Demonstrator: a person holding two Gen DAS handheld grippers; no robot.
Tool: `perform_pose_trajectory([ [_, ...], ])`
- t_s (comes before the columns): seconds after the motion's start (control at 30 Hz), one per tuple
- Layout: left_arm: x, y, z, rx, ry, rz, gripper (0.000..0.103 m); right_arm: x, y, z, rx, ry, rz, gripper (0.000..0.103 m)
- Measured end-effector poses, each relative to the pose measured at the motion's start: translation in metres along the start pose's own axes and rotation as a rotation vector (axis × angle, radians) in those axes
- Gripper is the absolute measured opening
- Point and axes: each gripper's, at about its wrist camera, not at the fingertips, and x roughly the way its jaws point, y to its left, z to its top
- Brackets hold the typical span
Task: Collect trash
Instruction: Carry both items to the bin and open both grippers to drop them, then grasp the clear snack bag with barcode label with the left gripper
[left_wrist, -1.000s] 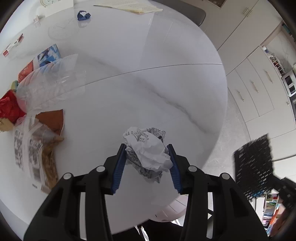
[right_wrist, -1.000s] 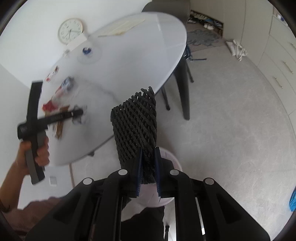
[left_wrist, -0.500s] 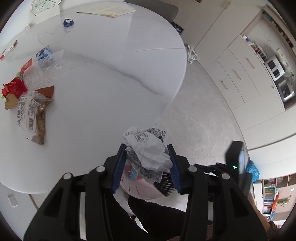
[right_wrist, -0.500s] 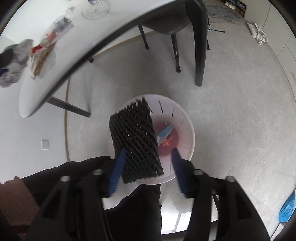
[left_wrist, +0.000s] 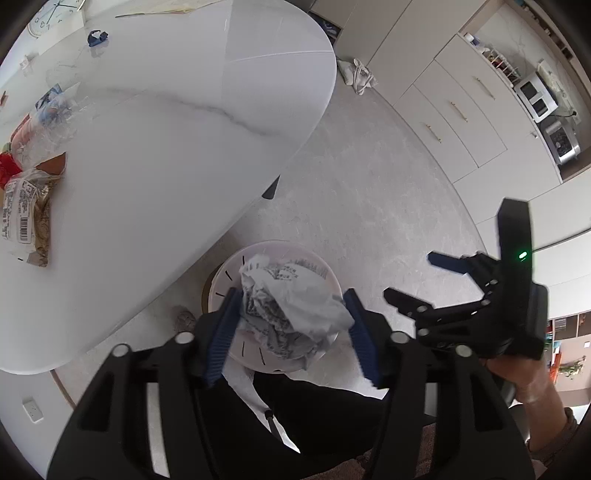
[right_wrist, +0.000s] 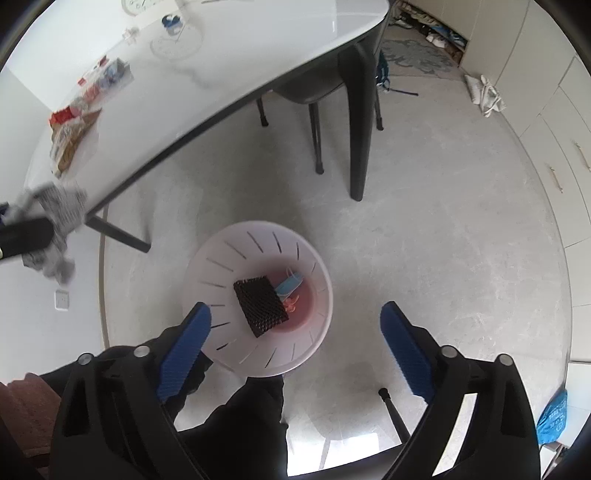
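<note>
A crumpled printed paper (left_wrist: 291, 314) sits between the blue pads of my left gripper (left_wrist: 291, 293), right over the white slotted bin (left_wrist: 229, 273) on the floor. The jaws are opening and have visibly widened around the paper, which still hangs between them. In the right wrist view, the same paper (right_wrist: 51, 214) shows blurred at the left edge. My right gripper (right_wrist: 295, 310) hovers above the bin (right_wrist: 221, 258), its jaws opening wide with nothing between them. A black mesh sleeve (right_wrist: 260, 304) lies inside the bin beside a blue scrap (right_wrist: 290, 286). The right gripper (left_wrist: 410, 275) is also in the left wrist view, held by a hand.
The white marble table (left_wrist: 166, 147) overhangs the bin's left side. On it lie a labelled wrapper (left_wrist: 29, 206), a clear bag (left_wrist: 51, 122) and a blue scrap (left_wrist: 96, 37). A dark chair (right_wrist: 332, 74) stands beyond the bin. Cabinets (left_wrist: 461, 110) line the right.
The right gripper opened and the black mesh sleeve dropped into the bin. The left gripper carried the paper from above the table to over the bin, and its pads spread apart.
</note>
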Motion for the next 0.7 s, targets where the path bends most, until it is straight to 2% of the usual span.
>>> perform_pose_trajectory([
  [0.13,-0.008,-0.002,-0.007,-0.011,-0.027,0.009,0.082,-0.017,-0.006,0.007,0.022,-0.029,0.004,0.095],
  [0.2,-0.014,-0.003,-0.008,-0.016,-0.038,0.009,0.086,-0.024,-0.007,0.012,0.031,-0.041,0.007,0.095],
  [0.47,-0.048,0.017,-0.003,-0.066,-0.111,0.056,0.09,-0.049,0.007,0.037,0.026,-0.097,0.045,0.097],
  [0.7,-0.087,0.065,-0.002,-0.165,-0.21,0.159,0.092,-0.07,0.049,0.064,-0.045,-0.157,0.088,0.1],
])
